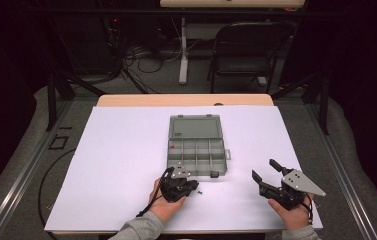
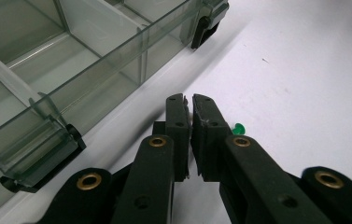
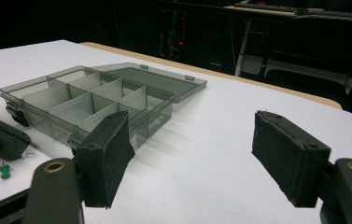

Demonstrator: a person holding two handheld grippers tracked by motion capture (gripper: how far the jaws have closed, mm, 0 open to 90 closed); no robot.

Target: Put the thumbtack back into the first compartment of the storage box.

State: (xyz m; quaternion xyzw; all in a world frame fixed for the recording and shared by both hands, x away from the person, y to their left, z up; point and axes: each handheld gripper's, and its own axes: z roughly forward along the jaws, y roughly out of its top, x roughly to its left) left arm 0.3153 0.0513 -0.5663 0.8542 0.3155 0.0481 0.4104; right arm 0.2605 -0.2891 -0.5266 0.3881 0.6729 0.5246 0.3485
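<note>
High view: a white sheet (image 1: 126, 165) covers the worktop (image 1: 186, 100), and near its middle sits a smoky grey compartment box (image 1: 197, 152) with its lid (image 1: 196, 127) folded flat open on the far side. A small red item (image 1: 172, 147) lies in one of the left compartments; it is too small to identify. The left gripper (image 1: 192, 186) rests on the sheet just in front of the box's near edge, held by the left hand (image 1: 163, 204). A green pushpin (image 1: 200, 192) lies on the sheet just to the right of this gripper's tips, close to them but apart.

In the left gripper view the two black jaws stand together, with only a thin slit between their pads. Something small and pale may be pinched at the top of the slit, though the view is too poor to say. The pushpin lies beside the right-hand jaw, partly hidden behind it, and the box's near wall with its two dark latches (image 2: 202, 29) runs along the left.

The right gripper (image 1: 264, 168) is held by the right hand (image 1: 293, 214) well to the right of the box, its jaws spread wide with nothing between them. In the right gripper view the pushpin sits on the sheet at the far left, beside the left gripper's tip and nearer than the box.
</note>
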